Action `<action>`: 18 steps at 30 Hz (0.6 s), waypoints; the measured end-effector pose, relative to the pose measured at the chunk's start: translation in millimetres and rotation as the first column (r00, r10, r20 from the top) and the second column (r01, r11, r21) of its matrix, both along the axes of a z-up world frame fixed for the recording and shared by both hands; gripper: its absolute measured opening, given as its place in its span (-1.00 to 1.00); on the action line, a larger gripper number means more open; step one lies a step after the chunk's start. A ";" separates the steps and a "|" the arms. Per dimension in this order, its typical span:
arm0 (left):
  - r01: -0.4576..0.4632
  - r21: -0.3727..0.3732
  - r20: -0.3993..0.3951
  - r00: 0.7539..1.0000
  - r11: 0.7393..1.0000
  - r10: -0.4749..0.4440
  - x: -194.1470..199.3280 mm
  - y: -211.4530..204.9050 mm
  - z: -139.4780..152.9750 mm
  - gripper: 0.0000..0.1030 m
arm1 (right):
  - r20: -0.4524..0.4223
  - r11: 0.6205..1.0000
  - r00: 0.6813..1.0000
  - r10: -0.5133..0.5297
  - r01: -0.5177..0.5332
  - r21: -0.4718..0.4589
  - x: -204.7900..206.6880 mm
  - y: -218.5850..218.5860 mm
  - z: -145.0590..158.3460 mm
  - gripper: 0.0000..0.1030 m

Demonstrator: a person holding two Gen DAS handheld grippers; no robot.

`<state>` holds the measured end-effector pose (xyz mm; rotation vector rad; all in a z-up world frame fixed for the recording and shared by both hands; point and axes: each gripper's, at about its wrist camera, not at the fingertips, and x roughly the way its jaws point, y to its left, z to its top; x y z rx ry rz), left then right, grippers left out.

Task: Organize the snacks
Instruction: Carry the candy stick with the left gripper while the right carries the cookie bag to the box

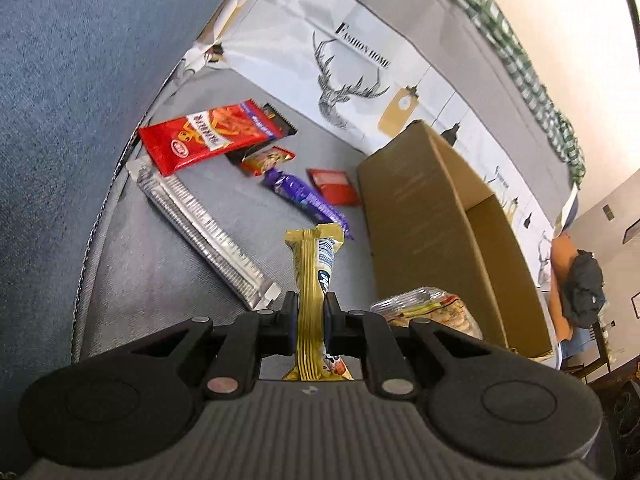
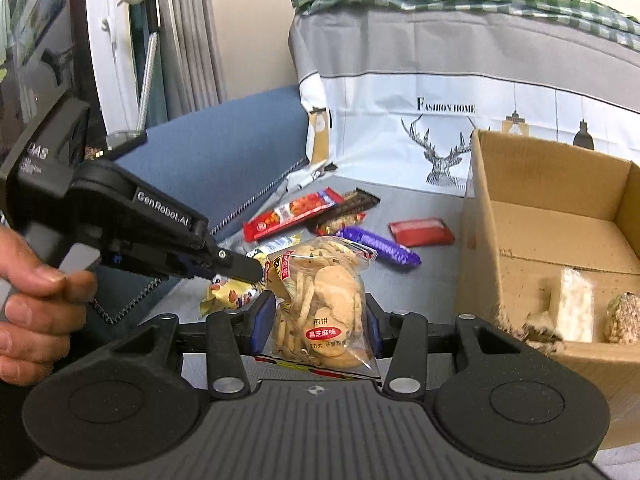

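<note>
A gold-wrapped snack bar (image 1: 314, 276) stands clamped between the pads of the left tool (image 1: 311, 312), lifted above the grey sofa seat (image 1: 168, 264). The right tool (image 2: 316, 322) is clamped on a clear bag of round crackers (image 2: 320, 300), just beside the open cardboard box (image 2: 560, 232). Farther back on the seat lie a red packet (image 1: 204, 136), a purple bar (image 1: 308, 198) and a small red pouch (image 1: 334, 186).

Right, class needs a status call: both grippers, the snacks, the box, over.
Left gripper clamped on gold snack bar. Right gripper holding cookie bag. Cardboard box open alongside, path clear. Loose snacks remain, purple bar included.
</note>
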<state>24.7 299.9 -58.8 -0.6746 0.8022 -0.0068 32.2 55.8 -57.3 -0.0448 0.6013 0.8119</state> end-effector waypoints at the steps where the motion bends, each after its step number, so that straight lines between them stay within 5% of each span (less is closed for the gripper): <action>1: 0.000 0.003 0.008 1.000 1.000 0.000 -0.8 -0.7 1.1 -0.75 | 0.001 1.000 1.000 -0.001 0.001 0.011 0.4 -1.2 2.1 -0.08; 12: 0.020 0.024 0.087 0.996 1.000 -0.022 -8.5 -7.6 10.8 -0.75 | 0.023 0.993 1.000 -0.015 0.012 0.121 3.2 -15.7 25.6 -0.08; 18: 0.046 0.064 0.065 0.997 0.997 -0.050 -3.5 -19.5 12.1 -0.75 | 0.036 0.985 0.999 -0.039 0.033 0.171 9.3 -28.4 34.3 -0.08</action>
